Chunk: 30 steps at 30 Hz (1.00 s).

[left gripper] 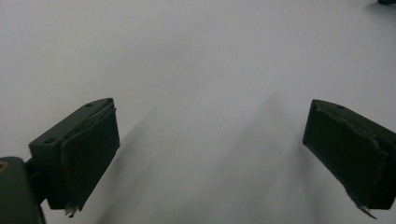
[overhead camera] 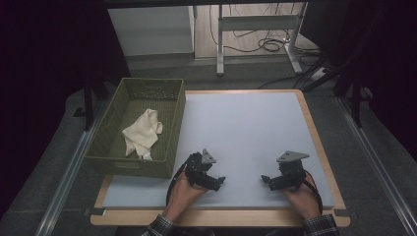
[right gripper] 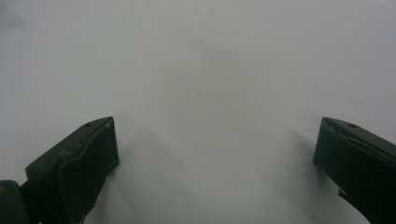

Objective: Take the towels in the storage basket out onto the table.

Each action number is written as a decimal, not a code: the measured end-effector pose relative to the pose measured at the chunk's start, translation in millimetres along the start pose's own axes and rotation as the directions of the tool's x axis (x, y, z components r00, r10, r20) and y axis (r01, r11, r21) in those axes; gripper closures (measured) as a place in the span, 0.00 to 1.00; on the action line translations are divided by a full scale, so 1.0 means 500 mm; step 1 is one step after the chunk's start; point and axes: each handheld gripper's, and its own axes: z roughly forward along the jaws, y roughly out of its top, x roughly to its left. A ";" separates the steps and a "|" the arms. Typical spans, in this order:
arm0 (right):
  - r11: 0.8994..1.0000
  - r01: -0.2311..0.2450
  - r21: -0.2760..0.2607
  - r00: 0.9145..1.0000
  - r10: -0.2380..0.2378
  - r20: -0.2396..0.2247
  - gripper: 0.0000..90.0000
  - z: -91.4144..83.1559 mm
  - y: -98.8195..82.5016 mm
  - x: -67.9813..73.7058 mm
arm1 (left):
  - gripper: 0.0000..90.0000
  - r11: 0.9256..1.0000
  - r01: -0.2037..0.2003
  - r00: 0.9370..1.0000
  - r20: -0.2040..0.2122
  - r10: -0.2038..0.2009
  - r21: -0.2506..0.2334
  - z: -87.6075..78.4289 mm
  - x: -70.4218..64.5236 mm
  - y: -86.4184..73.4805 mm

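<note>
high view, cream cloth (overhead camera: 142, 132) in green basket (overhead camera: 174, 128), well left of both hand-held grippers, left (overhead camera: 216, 183) and right (overhead camera: 268, 180) jaws spread, empty

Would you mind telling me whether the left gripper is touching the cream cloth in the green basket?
Apart. The high view shows the left gripper over the white mat, while the cream cloth lies inside the green basket, whose wall stands between them.

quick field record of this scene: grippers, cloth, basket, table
left gripper: open, holds nothing, low over the white mat
right gripper: open, holds nothing, low over the mat
cloth: cream, crumpled, lying inside the basket
basket: green, rectangular, at the table's left edge
white mat: bare between the grippers
table: wooden rim around the mat
</note>
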 end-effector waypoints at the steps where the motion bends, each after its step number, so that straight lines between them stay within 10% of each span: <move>1: 1.000 0.000 0.000 1.000 0.000 0.000 0.00 0.000 0.000 0.000 | 0.05 1.000 -0.003 1.000 0.008 0.003 -0.001 -0.001 -0.001 0.006; 30: 1.000 0.001 0.000 1.000 -0.001 0.000 0.00 0.000 0.000 0.000 | 0.04 0.999 -0.038 0.998 0.055 0.038 0.005 -0.020 0.019 0.099</move>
